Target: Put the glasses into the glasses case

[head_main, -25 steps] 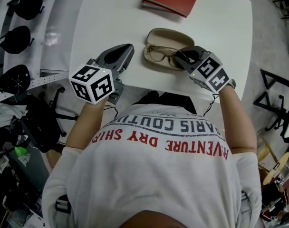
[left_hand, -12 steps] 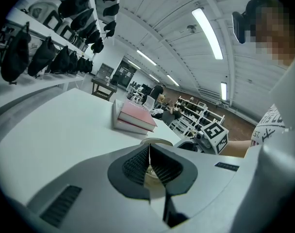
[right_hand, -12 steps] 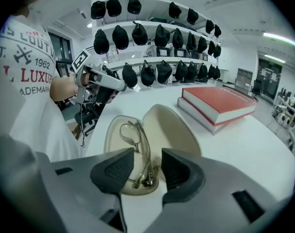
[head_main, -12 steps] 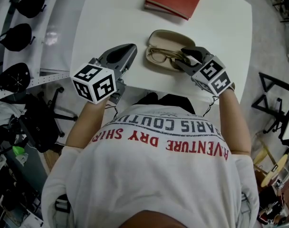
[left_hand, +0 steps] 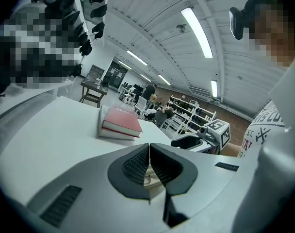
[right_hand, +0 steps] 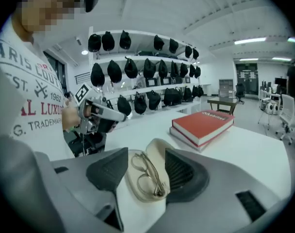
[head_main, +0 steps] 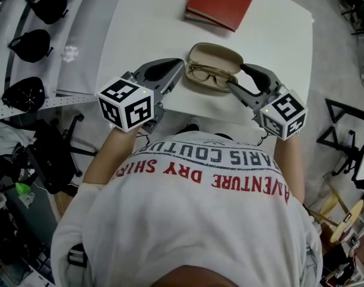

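Observation:
The gold-rimmed glasses (head_main: 209,75) lie folded in the open beige case (head_main: 216,55) on the white table (head_main: 146,28). My right gripper (head_main: 236,76) hovers just right of the case. Its jaws are opening wide, and nothing is pressed between them. In the right gripper view the glasses (right_hand: 147,176) rest in the case (right_hand: 156,148), below and beyond the spread pads (right_hand: 181,171) of my right gripper (right_hand: 146,153). My left gripper (head_main: 181,69) is shut and empty just left of the case. Its pads (left_hand: 138,165) meet tip to tip.
A red book (head_main: 223,2) lies at the far side of the table, behind the case. A rack of black caps (head_main: 32,43) runs along the left. The table's near edge is just under both grippers, close to the person's white shirt (head_main: 200,208).
The right gripper has let go of the glasses, opened wide and lifted back from the case. The left gripper has risen a little, still shut.

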`<act>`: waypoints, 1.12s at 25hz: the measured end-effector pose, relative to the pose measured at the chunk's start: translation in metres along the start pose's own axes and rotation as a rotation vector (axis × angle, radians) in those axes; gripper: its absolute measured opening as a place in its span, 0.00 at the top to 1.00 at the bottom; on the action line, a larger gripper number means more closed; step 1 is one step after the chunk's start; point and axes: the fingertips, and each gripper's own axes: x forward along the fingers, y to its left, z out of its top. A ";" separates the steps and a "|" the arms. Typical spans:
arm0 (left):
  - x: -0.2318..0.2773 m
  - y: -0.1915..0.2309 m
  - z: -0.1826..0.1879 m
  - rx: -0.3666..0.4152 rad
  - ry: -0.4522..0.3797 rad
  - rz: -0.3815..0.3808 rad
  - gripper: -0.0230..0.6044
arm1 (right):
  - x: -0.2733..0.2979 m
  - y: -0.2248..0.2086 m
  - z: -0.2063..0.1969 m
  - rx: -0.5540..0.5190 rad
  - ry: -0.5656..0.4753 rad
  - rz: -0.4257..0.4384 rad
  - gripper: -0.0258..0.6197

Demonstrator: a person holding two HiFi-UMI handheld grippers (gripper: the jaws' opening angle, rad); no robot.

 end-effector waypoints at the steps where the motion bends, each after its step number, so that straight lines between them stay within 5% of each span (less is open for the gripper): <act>1: 0.000 -0.006 0.004 0.008 -0.002 -0.012 0.92 | -0.007 0.003 0.010 0.004 -0.042 -0.008 0.59; 7: -0.004 -0.038 0.026 0.076 -0.028 -0.067 0.92 | -0.044 0.014 0.054 -0.021 -0.208 -0.054 0.89; 17: -0.011 -0.077 0.043 0.120 -0.073 -0.128 0.92 | -0.065 0.034 0.082 0.026 -0.361 -0.042 0.92; 28: -0.010 -0.090 0.043 0.130 -0.076 -0.139 0.92 | -0.070 0.041 0.085 0.002 -0.361 -0.043 0.92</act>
